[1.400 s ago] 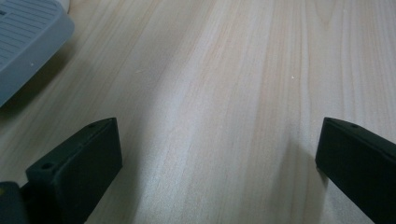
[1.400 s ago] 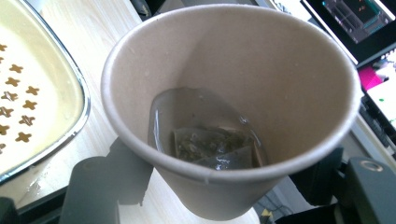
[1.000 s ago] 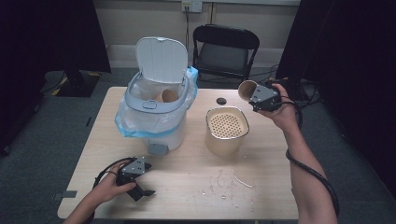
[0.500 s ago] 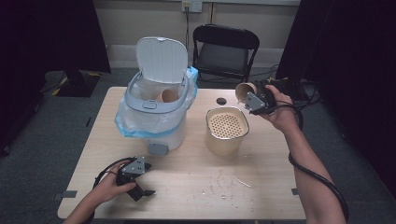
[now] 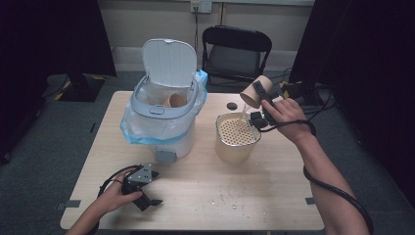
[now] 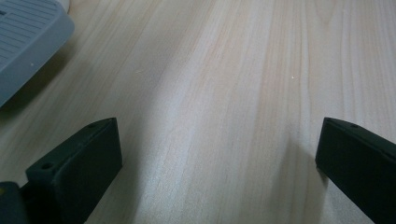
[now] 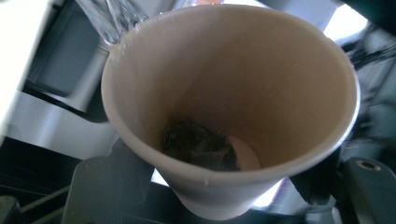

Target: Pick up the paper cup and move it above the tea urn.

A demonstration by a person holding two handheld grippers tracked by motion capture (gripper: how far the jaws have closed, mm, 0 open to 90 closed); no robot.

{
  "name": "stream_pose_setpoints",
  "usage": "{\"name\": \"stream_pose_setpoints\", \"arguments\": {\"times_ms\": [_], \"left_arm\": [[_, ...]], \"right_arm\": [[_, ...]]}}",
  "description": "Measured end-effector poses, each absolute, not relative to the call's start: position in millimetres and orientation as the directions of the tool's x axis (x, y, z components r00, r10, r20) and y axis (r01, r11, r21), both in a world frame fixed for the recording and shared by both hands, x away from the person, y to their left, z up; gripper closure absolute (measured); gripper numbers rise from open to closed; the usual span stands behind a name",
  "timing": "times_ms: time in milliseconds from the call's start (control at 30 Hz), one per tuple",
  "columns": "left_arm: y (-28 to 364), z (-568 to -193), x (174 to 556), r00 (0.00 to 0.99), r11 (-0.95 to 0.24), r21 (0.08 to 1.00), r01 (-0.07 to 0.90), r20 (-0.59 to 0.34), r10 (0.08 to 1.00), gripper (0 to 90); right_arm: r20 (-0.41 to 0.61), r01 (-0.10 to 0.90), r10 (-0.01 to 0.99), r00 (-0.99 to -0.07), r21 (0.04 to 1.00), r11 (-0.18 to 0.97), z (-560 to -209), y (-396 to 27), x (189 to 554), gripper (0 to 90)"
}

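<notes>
The paper cup [image 5: 253,91] is being held tipped on its side above the far rim of the strainer container [image 5: 238,138], clamped between the jaws of the right gripper [image 5: 259,105]. In the right gripper view a clear liquid stream [image 7: 108,19] is spilling over the cup's rim [image 7: 122,42], while a dark wet clump, probably a tea bag [image 7: 198,143], is clinging to the cup's bottom. In the high view a thin pour is falling toward the perforated insert [image 5: 237,132] seated in the tan container.

Risks, as judged: the pour is landing close to the container's far edge, so a small drift of the hand could be sending liquid onto the table [image 5: 274,196]; a steeper tilt could be dropping the clump onto the insert; a tight squeeze could be buckling the thin cup wall.

To the left, the pedal bin [image 5: 164,122], lid [image 5: 169,61] raised and lined with a blue-edged bag [image 5: 137,132], is holding another paper cup [image 5: 174,101] on its side. Pale specks are lying on the table's near part.

The left gripper [image 5: 147,198] is resting on the table near the front left edge, its jaws standing wide apart and empty.
</notes>
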State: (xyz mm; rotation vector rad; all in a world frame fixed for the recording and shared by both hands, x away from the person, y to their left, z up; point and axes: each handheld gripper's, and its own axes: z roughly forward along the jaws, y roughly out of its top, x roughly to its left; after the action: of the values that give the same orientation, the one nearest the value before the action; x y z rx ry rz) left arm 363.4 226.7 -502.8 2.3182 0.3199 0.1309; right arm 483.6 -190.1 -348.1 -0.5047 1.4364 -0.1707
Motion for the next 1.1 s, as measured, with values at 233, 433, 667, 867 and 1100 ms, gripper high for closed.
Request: {"name": "stream_pose_setpoints", "arguments": {"times_ms": [233,433,667,867,1100], "left_arm": [[226.8,-502.7,363.4,0.963,-0.667,0.720,0.190,-0.005,0.269,0.0],[226.8,-502.7,363.4,0.963,-0.667,0.720,0.190,-0.005,0.269,0.0],[226.8,-502.7,363.4,0.963,-0.667,0.720,0.190,-0.004,0.269,0.0],[226.8,-502.6,363.4,0.963,-0.668,0.720,0.189,-0.004,0.269,0.0],[226.8,-502.7,363.4,0.963,-0.667,0.721,0.190,-0.004,0.269,0.0]], "right_arm": [[-0.823,-0.153,-0.525,0.217,-0.560,0.815,-353.3,-184.8,479.6,33.7],[-0.796,-0.141,-0.555,0.241,-0.595,0.792,-356.4,-184.9,478.7,33.6],[-0.806,-0.138,-0.543,0.234,-0.581,0.802,-356.3,-187.9,479.2,33.3],[-0.795,-0.144,-0.555,0.247,-0.596,0.790,-355.3,-185.7,478.2,33.0],[-0.774,-0.128,-0.568,0.280,-0.616,0.777,-355.0,-186.4,478.4,32.7]]}}
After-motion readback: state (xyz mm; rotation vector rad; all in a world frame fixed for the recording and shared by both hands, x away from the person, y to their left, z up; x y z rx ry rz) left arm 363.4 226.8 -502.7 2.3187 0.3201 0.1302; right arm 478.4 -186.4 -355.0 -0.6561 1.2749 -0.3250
